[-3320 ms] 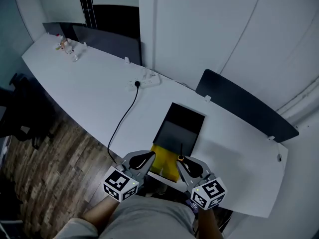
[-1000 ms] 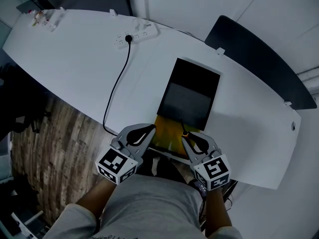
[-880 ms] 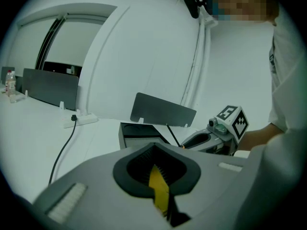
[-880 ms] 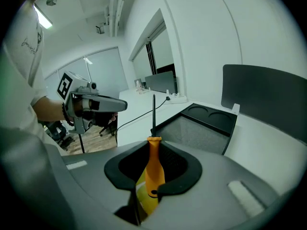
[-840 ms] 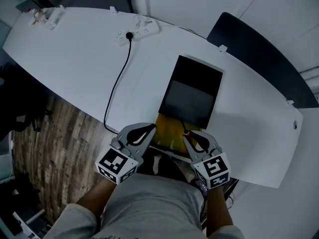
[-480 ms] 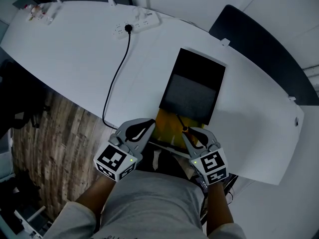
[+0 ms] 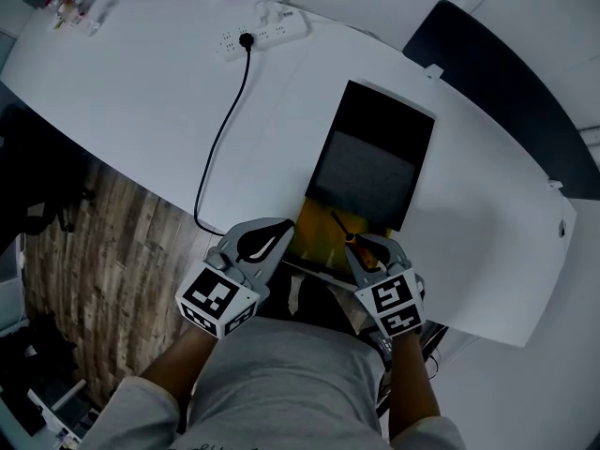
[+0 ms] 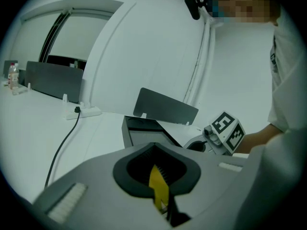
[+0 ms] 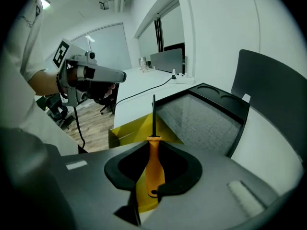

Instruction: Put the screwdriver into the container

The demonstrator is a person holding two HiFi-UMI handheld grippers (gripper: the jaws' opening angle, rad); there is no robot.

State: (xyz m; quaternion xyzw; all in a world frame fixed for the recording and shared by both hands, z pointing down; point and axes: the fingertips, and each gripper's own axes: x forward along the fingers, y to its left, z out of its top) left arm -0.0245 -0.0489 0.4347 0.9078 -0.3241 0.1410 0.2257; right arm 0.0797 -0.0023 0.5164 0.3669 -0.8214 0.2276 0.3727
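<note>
An orange-handled screwdriver (image 9: 153,164) sits between the jaws of my right gripper (image 9: 153,140), which is shut on the handle. Its dark shaft (image 9: 153,114) points forward over the open yellow container (image 9: 129,131). In the head view the screwdriver (image 7: 349,233) hangs above the yellow container (image 7: 317,237) at the table's near edge, held by the right gripper (image 7: 353,245). My left gripper (image 7: 286,229) hovers just left of the container, shut and empty. The left gripper (image 9: 122,75) also appears in the air in the right gripper view.
A black tray (image 7: 370,162) with a grey mat lies right behind the yellow container on the white table (image 7: 141,92). A power strip (image 7: 267,28) and its black cable (image 7: 220,148) run along the left. A dark divider panel (image 7: 506,73) stands at the far right edge.
The head view has shifted a little. The screwdriver's shaft now leans further left over the yellow container. Both grippers stay where they were, right one still holding.
</note>
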